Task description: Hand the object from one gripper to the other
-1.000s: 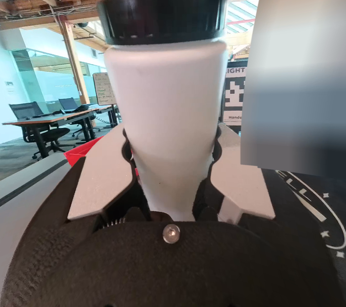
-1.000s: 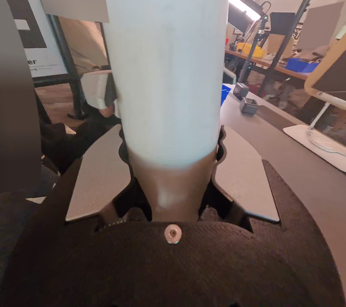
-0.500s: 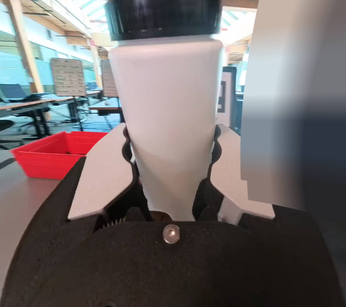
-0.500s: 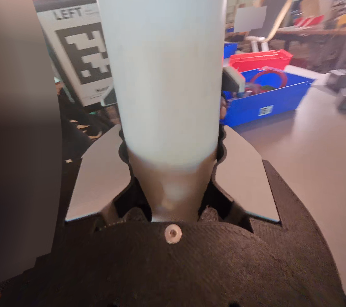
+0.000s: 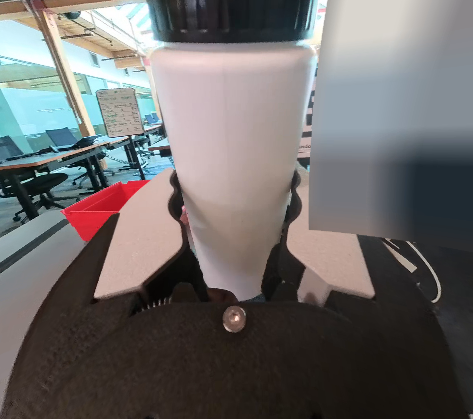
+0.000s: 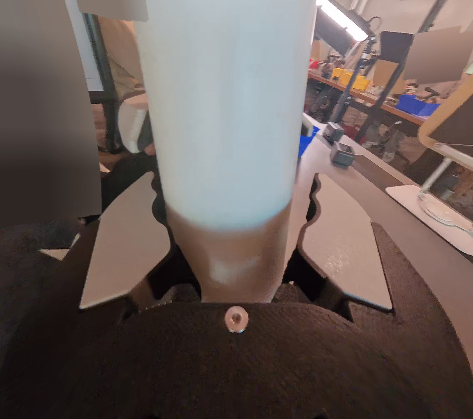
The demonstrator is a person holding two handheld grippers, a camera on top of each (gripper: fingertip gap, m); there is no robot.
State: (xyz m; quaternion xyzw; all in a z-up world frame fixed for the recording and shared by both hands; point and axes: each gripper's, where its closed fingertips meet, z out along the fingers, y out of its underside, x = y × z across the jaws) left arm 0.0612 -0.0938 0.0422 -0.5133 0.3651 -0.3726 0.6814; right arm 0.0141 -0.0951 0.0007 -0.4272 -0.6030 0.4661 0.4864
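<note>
The white bottle (image 5: 230, 140) with its black cap (image 5: 231, 0) stands upright between both claws, clear of the bench (image 6: 399, 204). Judged from the task, this dual hold is the overlap phase of a handover: one claw supports the bottle while the other takes or gives up the load.

Left claw (image 5: 234, 204): its jaws are closed against the upper body of the bottle, with both scalloped pads touching its sides below the cap.

Right claw (image 6: 231, 204): it sits at the lower part of the bottle, near the tan base band (image 6: 238, 261). The left finger (image 6: 125, 248) touches the wall; a gap shows beside the right finger (image 6: 340, 240). The jaws stand slightly parted, so this grip appears released or not yet made.

A red bin (image 5: 102, 204) sits on the bench beyond the left claw.
</note>
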